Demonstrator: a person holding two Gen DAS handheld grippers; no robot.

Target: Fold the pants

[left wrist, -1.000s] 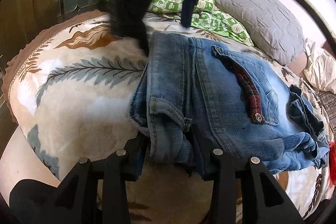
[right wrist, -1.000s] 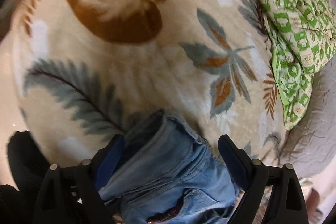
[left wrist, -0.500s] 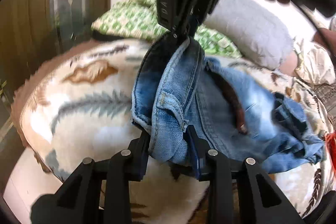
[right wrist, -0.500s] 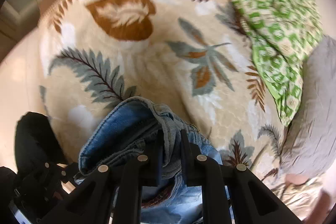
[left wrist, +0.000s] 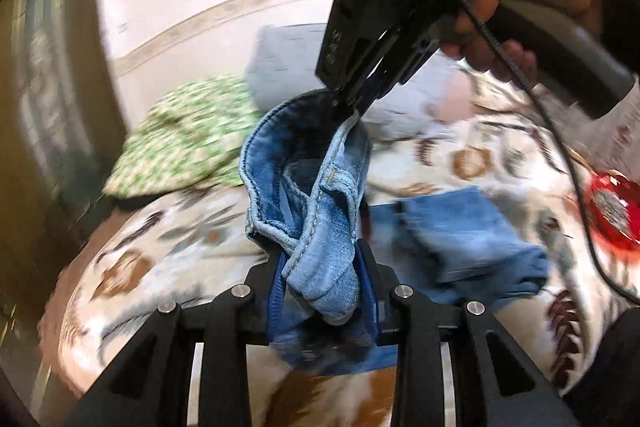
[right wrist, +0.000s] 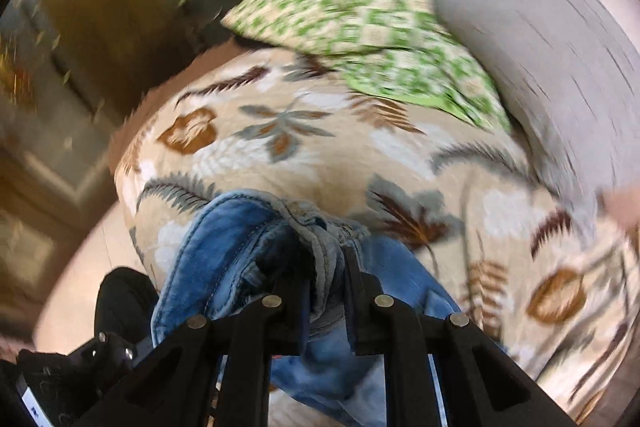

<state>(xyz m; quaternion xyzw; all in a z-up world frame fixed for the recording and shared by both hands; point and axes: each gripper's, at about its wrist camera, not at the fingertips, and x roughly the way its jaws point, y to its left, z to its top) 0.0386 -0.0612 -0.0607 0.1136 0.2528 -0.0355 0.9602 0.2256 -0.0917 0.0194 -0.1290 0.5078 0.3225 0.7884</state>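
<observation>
We see blue denim pants (left wrist: 320, 227), faded pale at the waistband, darker blue inside. Both grippers are black (the left gripper (left wrist: 322, 291) has blue pads). The bedspread (right wrist: 320, 155) is cream, printed with grey-blue fern leaves and rust-brown blossoms. A cloth (right wrist: 360, 23) is checked green and cream. The pillow (right wrist: 540, 39) is plain grey. A blurred red object (left wrist: 612, 211), possibly shiny, sits at the edge.

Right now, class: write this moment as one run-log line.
left tongs: shut on jeans | right tongs: shut on jeans | jeans: lifted off bed, part on it
</observation>
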